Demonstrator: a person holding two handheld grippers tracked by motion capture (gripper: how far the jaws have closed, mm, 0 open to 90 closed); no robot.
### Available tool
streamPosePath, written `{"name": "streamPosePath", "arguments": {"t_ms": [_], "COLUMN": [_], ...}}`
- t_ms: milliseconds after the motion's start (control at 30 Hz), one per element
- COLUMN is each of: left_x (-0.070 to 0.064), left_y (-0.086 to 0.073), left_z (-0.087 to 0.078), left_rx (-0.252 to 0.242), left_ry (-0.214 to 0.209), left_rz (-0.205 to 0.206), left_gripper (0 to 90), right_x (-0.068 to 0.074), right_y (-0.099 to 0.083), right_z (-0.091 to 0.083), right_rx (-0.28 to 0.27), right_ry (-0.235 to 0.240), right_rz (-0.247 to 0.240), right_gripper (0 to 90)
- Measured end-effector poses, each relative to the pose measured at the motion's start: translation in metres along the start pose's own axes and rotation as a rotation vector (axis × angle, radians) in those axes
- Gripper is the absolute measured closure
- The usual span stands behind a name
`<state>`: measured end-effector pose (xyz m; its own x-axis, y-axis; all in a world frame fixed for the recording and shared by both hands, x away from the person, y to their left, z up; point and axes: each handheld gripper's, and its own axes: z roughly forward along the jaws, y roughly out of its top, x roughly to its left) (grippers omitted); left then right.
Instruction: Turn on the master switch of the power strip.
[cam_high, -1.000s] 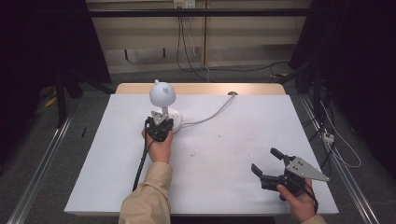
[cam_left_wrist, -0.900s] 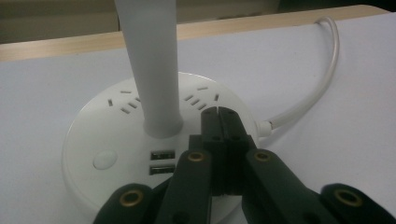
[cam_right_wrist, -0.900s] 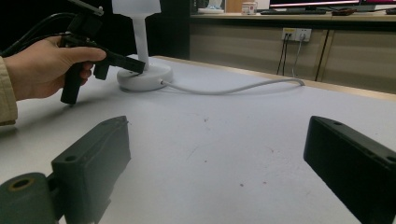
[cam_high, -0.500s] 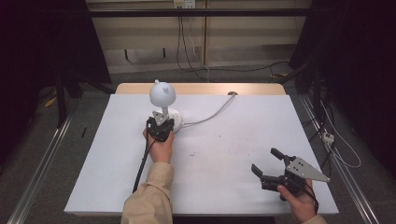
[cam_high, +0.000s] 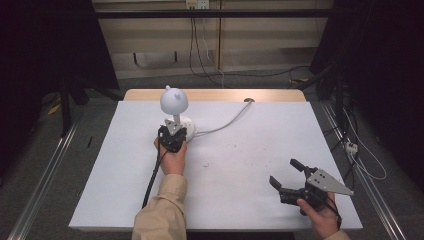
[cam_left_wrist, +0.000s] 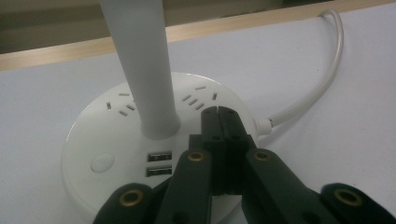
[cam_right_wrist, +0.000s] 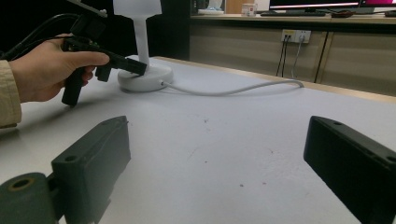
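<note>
A white desk lamp (cam_high: 173, 101) with a round head stands on a round white base (cam_left_wrist: 116, 135) that carries sockets, two USB ports and a round button. Its white cable (cam_high: 230, 120) runs back to the table's far edge. My left gripper (cam_left_wrist: 218, 114) is shut, its tips resting on the top of the base just right of the lamp's stem (cam_left_wrist: 144, 70). The right gripper view has this gripper (cam_right_wrist: 140, 67) over the base (cam_right_wrist: 144, 77). My right gripper (cam_high: 285, 172) is open near the front right of the table, with nothing between its jaws.
The white table top (cam_high: 250, 150) has a wooden strip along its far edge (cam_high: 215, 94). Cables lie on the floor behind and to the right. A wall socket (cam_right_wrist: 293, 35) and monitors are in the right gripper view's background.
</note>
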<state>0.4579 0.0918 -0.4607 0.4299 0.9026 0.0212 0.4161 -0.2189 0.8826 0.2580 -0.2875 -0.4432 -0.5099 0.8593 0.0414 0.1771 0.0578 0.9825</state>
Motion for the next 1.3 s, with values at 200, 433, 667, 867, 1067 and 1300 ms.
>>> {"name": "streamPosePath", "arguments": {"t_ms": [200,433,667,867,1067,1300], "left_x": [-0.0002,-0.0014,-0.0001,0.0,-0.0012,-0.0021], "left_y": [-0.0004,-0.0007,-0.0001,0.0,0.0022,0.0031], "left_z": [0.0001,0.0006,0.0002,0.0003,0.0005,0.001], "left_rx": [0.0,-0.006,0.003,0.004,0.023,0.025], "left_ry": [0.001,0.007,0.004,0.005,0.011,0.013], "left_rz": [-0.004,-0.013,-0.014,-0.027,-0.015,-0.016], "left_gripper": [90.0,90.0,90.0,90.0,90.0,90.0], "right_x": [0.0009,0.0015,0.0017,0.0009,0.0012,0.0007], "right_y": [0.0002,0.0005,0.0006,0.0008,0.0006,0.0007], "right_z": [0.0005,0.0001,0.0,-0.0004,-0.0005,-0.0009], "right_rx": [-0.001,-0.003,-0.002,-0.003,-0.002,-0.004], "right_ry": [0.004,0.005,0.005,0.001,0.002,0.002], "right_rz": [-0.008,-0.006,-0.007,-0.004,-0.003,-0.003], "right_gripper": [6.7,6.7,6.8,6.8,6.8,6.9]}}
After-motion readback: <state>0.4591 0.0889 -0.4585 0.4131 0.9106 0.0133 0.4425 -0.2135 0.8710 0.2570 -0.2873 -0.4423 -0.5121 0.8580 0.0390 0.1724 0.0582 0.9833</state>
